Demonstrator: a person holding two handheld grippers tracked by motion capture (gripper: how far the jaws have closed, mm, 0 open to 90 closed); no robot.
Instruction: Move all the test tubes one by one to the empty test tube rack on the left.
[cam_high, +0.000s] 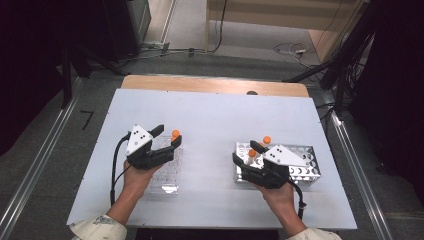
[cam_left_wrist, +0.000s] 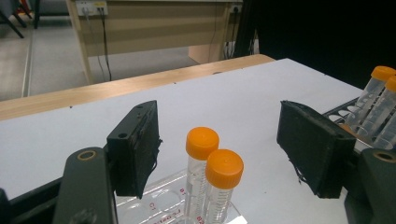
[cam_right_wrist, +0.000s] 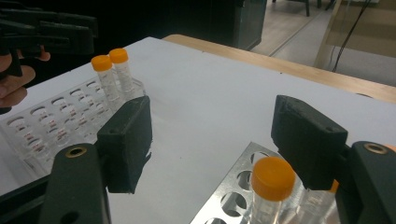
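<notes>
We see the left gripper (cam_left_wrist: 219, 149) spread wide, its pads clear of 2 orange-capped tubes (cam_left_wrist: 212, 179) standing between them in the clear rack (cam_high: 167, 170) toward the desk's left edge; the right gripper (cam_right_wrist: 215, 140) hangs spread, pinching nothing, over the metal rack (cam_high: 305, 167) toward the right edge

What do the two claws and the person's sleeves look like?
Both the left claw and the right claw are black, each with two blocky jaws and a grey three-cornered plate on top. A black cable trails from each. The sleeves are pale cream.
</notes>
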